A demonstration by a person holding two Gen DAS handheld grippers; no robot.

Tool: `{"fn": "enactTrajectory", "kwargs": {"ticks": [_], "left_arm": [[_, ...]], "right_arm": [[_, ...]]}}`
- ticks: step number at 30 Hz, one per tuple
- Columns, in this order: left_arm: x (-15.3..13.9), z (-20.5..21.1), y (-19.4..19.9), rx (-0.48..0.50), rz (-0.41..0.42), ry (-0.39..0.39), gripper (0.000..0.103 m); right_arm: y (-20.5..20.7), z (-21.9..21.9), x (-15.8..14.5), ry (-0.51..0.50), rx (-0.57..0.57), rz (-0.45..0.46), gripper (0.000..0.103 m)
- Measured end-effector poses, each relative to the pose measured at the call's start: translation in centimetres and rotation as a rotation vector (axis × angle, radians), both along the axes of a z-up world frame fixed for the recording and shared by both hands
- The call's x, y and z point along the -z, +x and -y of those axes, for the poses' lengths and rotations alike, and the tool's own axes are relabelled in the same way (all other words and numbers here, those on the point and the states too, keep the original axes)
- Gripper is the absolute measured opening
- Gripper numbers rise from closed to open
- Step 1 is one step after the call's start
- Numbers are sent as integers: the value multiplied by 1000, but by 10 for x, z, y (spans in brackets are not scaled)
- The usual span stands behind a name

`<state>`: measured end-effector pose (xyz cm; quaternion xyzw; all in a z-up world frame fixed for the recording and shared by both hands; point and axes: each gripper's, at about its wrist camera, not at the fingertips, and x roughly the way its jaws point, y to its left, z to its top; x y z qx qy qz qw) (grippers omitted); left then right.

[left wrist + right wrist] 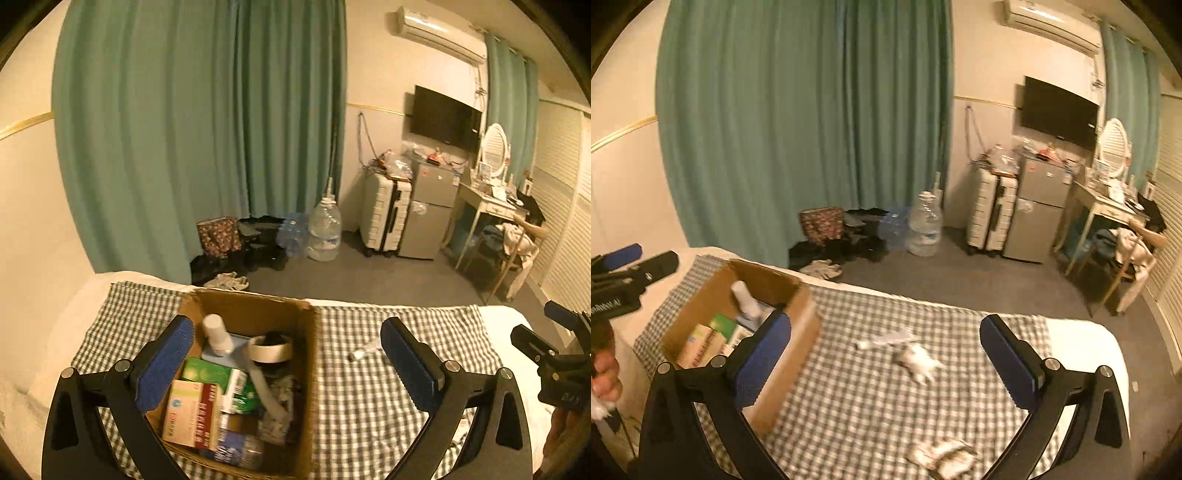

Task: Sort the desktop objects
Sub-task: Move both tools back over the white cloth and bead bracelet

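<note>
A brown cardboard box sits on the checked cloth. Inside lie a white bottle, a tape roll, a green box, a beige and red box and a blue-labelled bottle. My left gripper hangs above the box, open and empty. My right gripper hovers open and empty over the cloth, right of the box. On the cloth lie a clear plastic wrapper, a crumpled white packet and a flat packet.
The cloth covers a white bed. Beyond it the grey floor holds shoes, a water jug, a suitcase, a small fridge and a dressing table. Green curtains hang behind. A hand shows at the left edge.
</note>
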<state>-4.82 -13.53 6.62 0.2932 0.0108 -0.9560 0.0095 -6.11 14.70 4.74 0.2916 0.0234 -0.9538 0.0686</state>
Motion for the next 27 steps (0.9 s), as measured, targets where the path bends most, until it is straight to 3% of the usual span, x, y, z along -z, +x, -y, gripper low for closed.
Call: {"fn": "enactTrajectory", "kwargs": {"ticks": [11,22,25,27], "left_arm": [[42,-63,-8,76,64,-20,103],[128,-135,-20,210,194,-10,103],[153,-153,-19,253,228,-11,103],[171,-167,-19,280,253,-31,103]], "right_arm": [[9,-79,43,-21,112,98,103],[9,-137,117,3,141,228,103],[6,-154,144,8,157,285,97],[3,-163,162,22,168,338,84]]}}
